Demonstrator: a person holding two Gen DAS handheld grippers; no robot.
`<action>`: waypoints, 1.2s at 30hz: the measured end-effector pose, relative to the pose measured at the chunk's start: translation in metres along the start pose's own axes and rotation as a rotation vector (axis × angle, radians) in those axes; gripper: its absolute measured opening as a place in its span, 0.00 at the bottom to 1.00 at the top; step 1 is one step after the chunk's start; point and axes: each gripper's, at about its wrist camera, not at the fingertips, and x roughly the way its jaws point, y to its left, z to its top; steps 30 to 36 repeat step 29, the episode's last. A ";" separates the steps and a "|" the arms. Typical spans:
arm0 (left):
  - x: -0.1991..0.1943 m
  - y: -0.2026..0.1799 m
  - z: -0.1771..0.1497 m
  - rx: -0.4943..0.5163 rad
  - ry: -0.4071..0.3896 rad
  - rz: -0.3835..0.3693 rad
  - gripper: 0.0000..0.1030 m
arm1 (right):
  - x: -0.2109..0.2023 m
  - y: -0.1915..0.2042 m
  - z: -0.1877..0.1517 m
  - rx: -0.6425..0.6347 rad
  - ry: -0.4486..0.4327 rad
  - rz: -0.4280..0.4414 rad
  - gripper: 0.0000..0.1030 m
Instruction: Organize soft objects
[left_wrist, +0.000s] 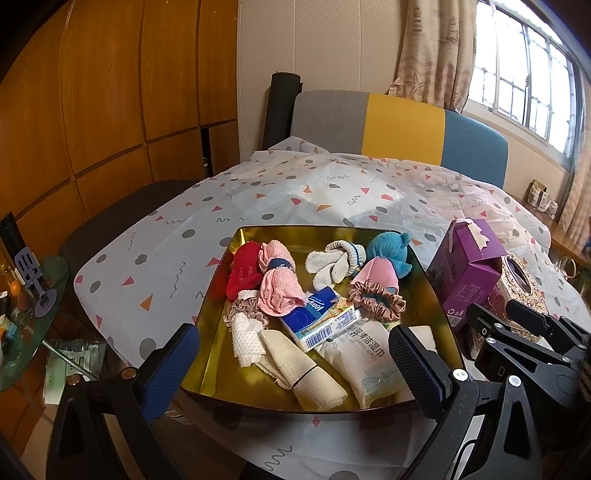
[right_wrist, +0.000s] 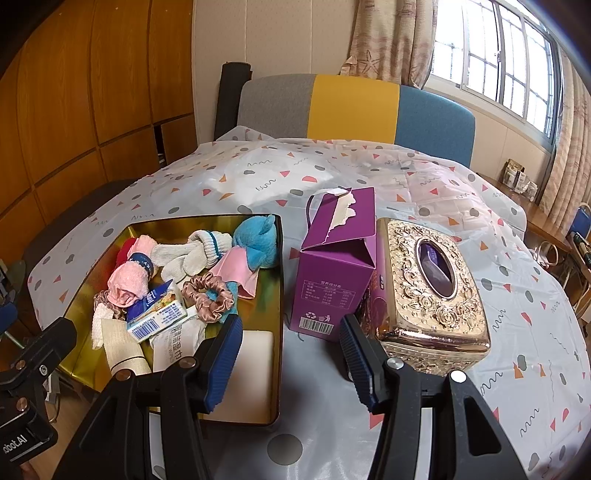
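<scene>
A gold tray (left_wrist: 428, 295) (right_wrist: 275, 314) on the table holds soft things: a red cloth (left_wrist: 243, 273), a pink towel roll (left_wrist: 279, 291) (right_wrist: 127, 284), white knotted socks (left_wrist: 334, 260) (right_wrist: 192, 251), a blue plush (left_wrist: 389, 253) (right_wrist: 256, 240), a satin scrunchie (left_wrist: 376, 301) (right_wrist: 208, 295), a Tempo tissue pack (left_wrist: 316, 323) (right_wrist: 157, 317), a wet wipes pack (left_wrist: 369, 354) and a beige bandage roll (left_wrist: 306, 369). My left gripper (left_wrist: 295, 365) is open and empty above the tray's near edge. My right gripper (right_wrist: 291, 354) is open and empty, between the tray and the boxes.
A purple carton (right_wrist: 334, 262) (left_wrist: 463, 273) with a torn top stands right of the tray. A gold ornate tissue box (right_wrist: 428, 291) sits beside it. A patterned tablecloth (right_wrist: 406, 177) covers the table. A tricolour chair back (left_wrist: 402, 125) stands behind. A glass side table (left_wrist: 22, 325) is at the left.
</scene>
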 end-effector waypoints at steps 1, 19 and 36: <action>0.000 0.000 0.000 -0.001 0.000 0.000 1.00 | 0.000 0.000 0.000 0.000 0.000 0.000 0.54; 0.001 0.001 -0.001 -0.002 0.006 0.006 1.00 | 0.001 0.001 -0.002 -0.004 0.004 0.003 0.54; 0.001 0.003 -0.002 -0.016 -0.001 0.012 0.98 | 0.001 -0.001 -0.004 -0.004 0.008 0.006 0.54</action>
